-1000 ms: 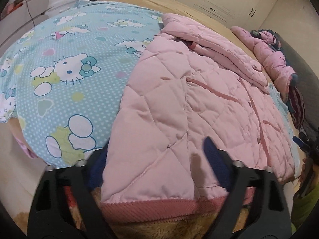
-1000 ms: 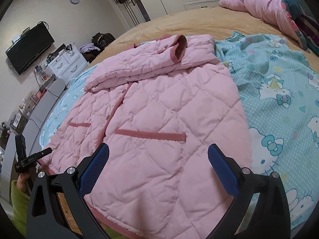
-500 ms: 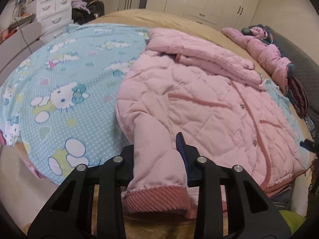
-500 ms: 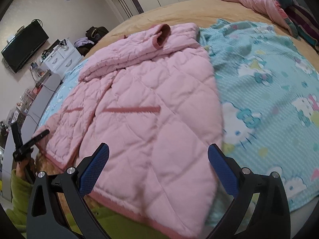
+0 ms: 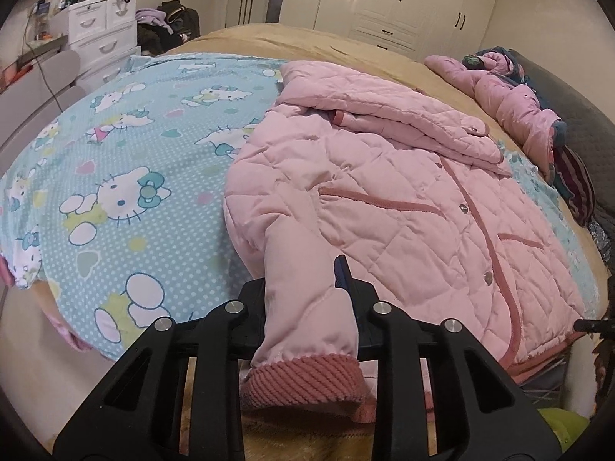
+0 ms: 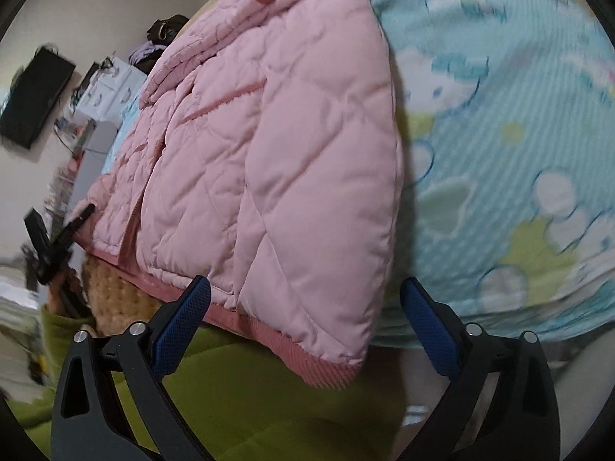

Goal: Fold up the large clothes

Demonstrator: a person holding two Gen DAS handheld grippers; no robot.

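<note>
Left black two-finger gripper [image 5: 303,288] pinching the ribbed darker-pink cuff end of the pink quilted jacket's sleeve [image 5: 307,307], blue-padded fingers [image 5: 341,274] pressed in on both sides of the fabric. Sleeve lifted off the bed, drawn toward the camera from the pink quilted padded jacket [image 5: 403,199]. Jacket spread front-up on the light-blue cartoon-cat printed sheet [image 5: 123,176], snaps closed, hood bunched at the far end. Right black two-finger gripper [image 6: 305,319] spread wide, blue pads [image 6: 180,326] on either side of the jacket's near hem corner [image 6: 326,361], not touching it. Second crumpled pink padded garment [image 5: 507,96] well beyond the jacket, near the dark headboard. White drawer chest [image 5: 102,34] far left of the jacket, beside the bed.
</note>
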